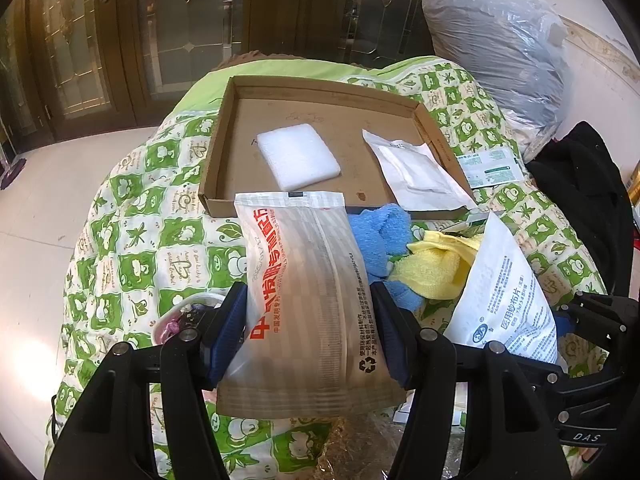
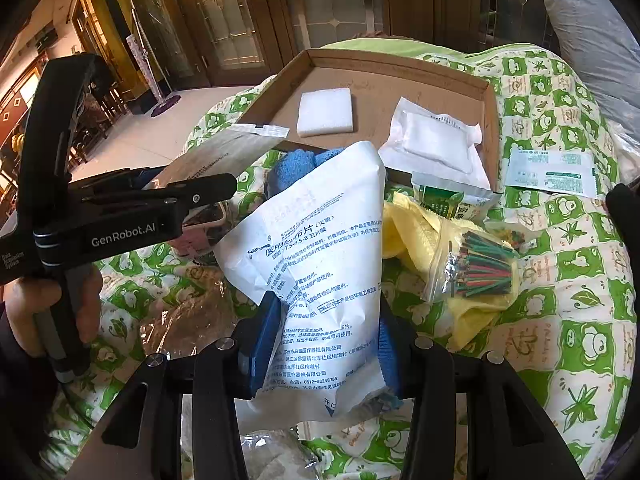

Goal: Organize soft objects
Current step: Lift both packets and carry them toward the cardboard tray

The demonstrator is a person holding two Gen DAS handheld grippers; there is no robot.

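Left wrist view: the left gripper (image 1: 308,320) stands about half open, its blue pads pressed against both sides of a translucent packet with red lettering (image 1: 304,280), which it holds lifted, the top edge pointing away from the camera. Just ahead of the fingers, past the packet's far end, lies a shallow cardboard tray (image 1: 224,136) on a green-and-white patterned quilt (image 1: 132,216). Inside the tray sit a white foam block (image 1: 298,156) straight ahead and a flat white gauze pouch (image 1: 416,172) to the right of it. Between gripper and tray, slightly right, a blue towel (image 1: 380,236) touches a yellow cloth (image 1: 436,264). Further right stands a white pouch with blue print (image 1: 504,292), and the black frame of the other gripper shows at the right edge.

Right wrist view: the right gripper (image 2: 328,340) is narrowed to a partial opening, and its blue pads pinch the lower part of the white pouch with blue print (image 2: 320,248), which is held upright and crumpled at the grip. Ahead lies the cardboard tray (image 2: 490,120) with the foam block (image 2: 326,112) and gauze pouch (image 2: 436,144). Right of the fingers, a clear zip bag of coloured sticks (image 2: 476,268) rests on the yellow cloth (image 2: 408,224). The blue towel (image 2: 292,168) shows just beyond the pouch. To the left, a hand (image 2: 52,304) grips the handle of the left gripper (image 2: 192,192), which carries the translucent packet (image 2: 216,156).
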